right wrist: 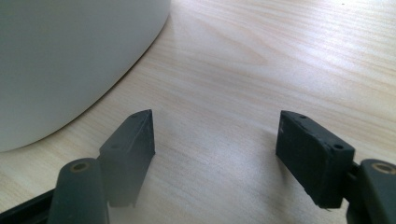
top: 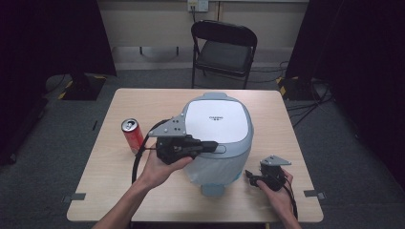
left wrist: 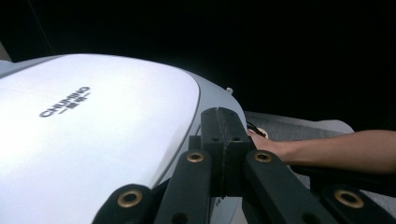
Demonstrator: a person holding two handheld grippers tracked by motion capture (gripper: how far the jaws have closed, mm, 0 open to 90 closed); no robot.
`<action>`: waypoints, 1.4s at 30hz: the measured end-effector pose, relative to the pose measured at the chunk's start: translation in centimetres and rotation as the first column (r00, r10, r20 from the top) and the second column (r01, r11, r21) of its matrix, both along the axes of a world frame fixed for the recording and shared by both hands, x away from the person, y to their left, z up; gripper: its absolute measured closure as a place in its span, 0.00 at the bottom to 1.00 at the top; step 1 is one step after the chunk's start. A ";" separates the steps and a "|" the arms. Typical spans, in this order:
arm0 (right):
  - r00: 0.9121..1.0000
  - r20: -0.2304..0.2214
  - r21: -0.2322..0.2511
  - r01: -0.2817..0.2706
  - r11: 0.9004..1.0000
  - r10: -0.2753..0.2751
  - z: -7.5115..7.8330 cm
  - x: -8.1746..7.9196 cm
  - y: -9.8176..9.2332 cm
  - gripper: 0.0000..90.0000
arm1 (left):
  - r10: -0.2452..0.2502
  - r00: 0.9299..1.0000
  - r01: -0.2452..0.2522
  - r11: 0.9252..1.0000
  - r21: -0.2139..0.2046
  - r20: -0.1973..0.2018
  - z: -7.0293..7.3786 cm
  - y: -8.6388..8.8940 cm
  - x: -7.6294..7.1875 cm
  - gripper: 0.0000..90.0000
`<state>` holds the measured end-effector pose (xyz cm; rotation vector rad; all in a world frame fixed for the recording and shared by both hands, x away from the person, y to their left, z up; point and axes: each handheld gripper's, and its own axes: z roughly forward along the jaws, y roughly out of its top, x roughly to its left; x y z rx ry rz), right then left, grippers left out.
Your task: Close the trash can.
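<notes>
The left gripper [top: 210, 147] lies level over the rice cooker [top: 217, 119] lid, jaws fully together, empty; the right gripper [top: 249, 177] rests wide apart beside its base.

At the centre of the high view the rice cooker [top: 217, 138] has a white lid with small grey lettering, a grey-blue rim and a white body. Left of it stands a red can [top: 133, 135] with a silver top. The table [top: 143, 102] is pale wood with fine grain. Both grippers, left [top: 210, 147] and right [top: 249, 176], are black with grey plates. At the upper centre the chair [top: 223, 47] is black.
</notes>
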<state>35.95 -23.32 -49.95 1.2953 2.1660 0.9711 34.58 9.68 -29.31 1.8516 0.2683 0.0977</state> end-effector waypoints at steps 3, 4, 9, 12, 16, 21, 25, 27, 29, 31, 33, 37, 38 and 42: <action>1.000 0.000 0.000 0.000 1.000 0.000 0.0 0.0 0.0 0.30 | -0.001 1.000 0.000 1.000 0.025 0.015 0.3 -0.3 -0.1 1.00; 1.000 0.000 0.000 0.000 1.000 0.000 0.0 0.0 0.0 0.30 | -0.005 1.000 0.004 0.999 0.032 0.019 0.3 -0.3 -0.1 1.00; 1.000 0.000 -0.001 0.000 1.000 0.000 0.0 0.0 0.0 0.30 | -0.019 1.000 0.019 1.000 0.024 0.009 0.1 -0.2 0.2 1.00; 1.000 0.001 0.000 0.000 1.000 0.000 0.0 0.0 0.0 0.30 | -0.025 1.000 0.025 0.999 0.029 0.009 0.2 -0.2 0.2 1.00; 1.000 0.004 -0.002 -0.002 1.000 0.002 0.0 0.1 0.0 0.29 | -0.032 0.999 0.032 0.999 0.009 -0.009 0.1 -0.2 0.6 1.00; 1.000 0.004 -0.002 -0.002 1.000 0.002 0.0 0.1 0.0 0.29 | -0.010 1.000 0.010 1.000 -0.013 -0.018 0.0 0.4 0.7 1.00; 1.000 0.004 -0.002 -0.002 1.000 0.002 0.0 0.1 0.0 0.29 | 0.039 0.999 -0.040 0.998 -0.042 -0.011 -0.3 1.9 1.0 0.93; 1.000 0.004 -0.002 -0.002 1.000 0.002 0.0 0.1 0.0 0.29 | 0.058 0.998 -0.060 0.996 -0.065 -0.021 -0.4 2.6 1.2 0.91; 1.000 0.005 -0.002 -0.002 1.000 0.002 0.0 0.1 0.0 0.29 | 0.076 0.997 -0.078 0.994 -0.079 -0.027 -0.5 3.4 1.4 0.90; 1.000 0.004 -0.002 -0.002 1.000 0.002 0.0 0.1 0.0 0.29 | 0.109 0.994 -0.110 0.990 -0.087 -0.025 -0.5 4.3 1.4 0.85; 1.000 0.004 -0.002 -0.002 1.000 0.002 0.0 0.1 0.0 0.29 | 0.157 0.987 -0.160 0.983 -0.093 -0.029 -0.5 5.2 1.5 0.73; 1.000 0.004 -0.002 -0.002 1.000 0.002 0.0 0.1 0.0 0.29 | 0.197 0.979 -0.202 0.972 -0.123 -0.048 -0.6 7.2 1.7 0.69; 1.000 0.004 -0.002 -0.002 1.000 0.002 0.0 0.1 0.0 0.29 | 0.204 0.978 -0.208 0.971 -0.119 -0.043 -0.6 7.6 1.7 0.69; 1.000 0.004 -0.002 -0.002 1.000 0.002 0.0 0.1 0.0 0.29 | 0.233 0.971 -0.238 0.965 -0.115 -0.055 -1.1 8.8 1.8 0.64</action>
